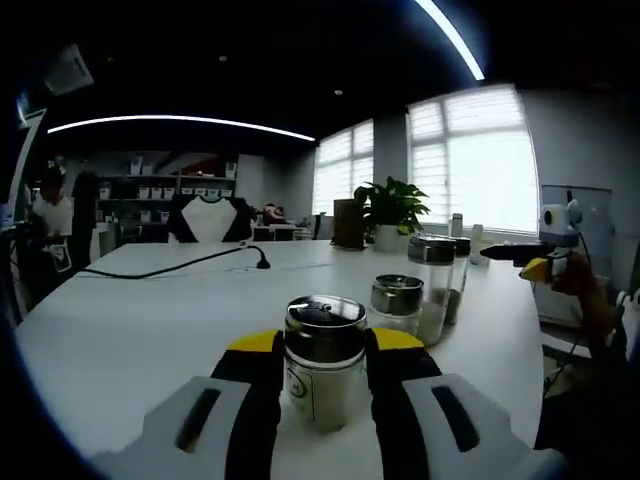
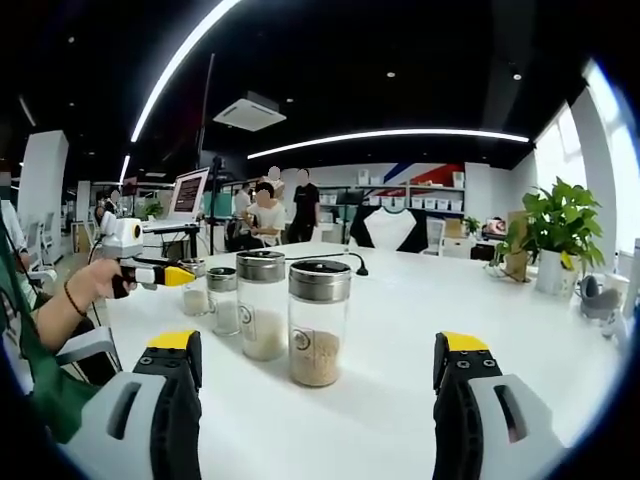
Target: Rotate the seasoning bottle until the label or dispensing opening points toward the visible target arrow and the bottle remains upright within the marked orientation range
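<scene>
Trouble looks likeliest at the left tongs (image 1: 322, 370), pinching the upright seasoning bottle (image 1: 323, 362) at six o'clock on the counter (image 1: 130, 330): twisting could tip it, while the right tongs (image 2: 318, 375) sit spread.

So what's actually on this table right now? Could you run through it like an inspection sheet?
Surface: white table, mostly bare.
Job's things: four upright seasoning jars with metal lids; nearest jar sits between the left gripper's jaws.
Clutter: potted plant at the far edge.
Grippers: left gripper closed around the nearest jar; right gripper open, short of the tall jars.
Cables: black cable across the table.
Surroundings: office, shelves, bright windows, people seated.
</scene>
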### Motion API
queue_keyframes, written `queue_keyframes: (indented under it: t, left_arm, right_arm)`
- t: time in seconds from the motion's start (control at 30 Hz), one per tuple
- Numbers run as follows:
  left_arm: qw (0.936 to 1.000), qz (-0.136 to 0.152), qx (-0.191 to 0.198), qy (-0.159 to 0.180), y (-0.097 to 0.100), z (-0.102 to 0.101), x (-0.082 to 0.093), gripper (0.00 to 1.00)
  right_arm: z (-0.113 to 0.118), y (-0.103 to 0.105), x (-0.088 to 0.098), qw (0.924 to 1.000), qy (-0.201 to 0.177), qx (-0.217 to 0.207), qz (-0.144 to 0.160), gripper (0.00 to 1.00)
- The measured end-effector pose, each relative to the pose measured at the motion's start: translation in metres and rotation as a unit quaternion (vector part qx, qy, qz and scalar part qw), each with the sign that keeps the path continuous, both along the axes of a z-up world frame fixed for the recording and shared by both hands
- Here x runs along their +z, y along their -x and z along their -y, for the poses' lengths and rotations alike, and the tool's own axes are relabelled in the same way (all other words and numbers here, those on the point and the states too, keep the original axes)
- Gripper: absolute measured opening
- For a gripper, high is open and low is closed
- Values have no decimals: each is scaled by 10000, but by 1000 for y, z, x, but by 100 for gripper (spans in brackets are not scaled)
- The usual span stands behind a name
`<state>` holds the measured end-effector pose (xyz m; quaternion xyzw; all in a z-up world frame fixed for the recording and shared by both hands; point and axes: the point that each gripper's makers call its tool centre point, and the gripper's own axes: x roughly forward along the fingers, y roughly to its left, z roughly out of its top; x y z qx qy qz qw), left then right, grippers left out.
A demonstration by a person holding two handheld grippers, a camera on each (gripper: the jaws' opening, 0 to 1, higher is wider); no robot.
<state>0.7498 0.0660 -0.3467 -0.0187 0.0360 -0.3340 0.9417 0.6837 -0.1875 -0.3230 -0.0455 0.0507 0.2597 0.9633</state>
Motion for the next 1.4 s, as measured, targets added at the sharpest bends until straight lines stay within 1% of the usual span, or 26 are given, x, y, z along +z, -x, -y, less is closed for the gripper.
queue_keyframes:
  t: [0.23,0.43,0.77,0.9,1.03,1.27,1.4]
  left_arm:
    - [9998,-6,192,62,4,1,2,34]
    - [9991,-23,402,90,-2,-3,1,34]
    - [9962,26,854,163,0,-3,1,34]
    - [9952,32,948,242,1,-2,1,34]
    - [9937,68,1099,217,0,-2,2,34]
    - [9921,104,1224,247,-1,-3,2,34]
    - [9922,149,1220,233,-2,-3,2,35]
  right_arm:
    - [0,0,0,10000,-10,-7,2,99]
    - [0,0,0,10000,-9,-18,-5,99]
    - [-1,1,2,10000,10,17,57,99]
    - [0,1,1,10000,12,-1,41,99]
    - [-1,1,1,10000,34,21,29,99]
    - [0,1,1,10000,31,12,22,99]
    - [0,1,1,10000,32,14,26,99]
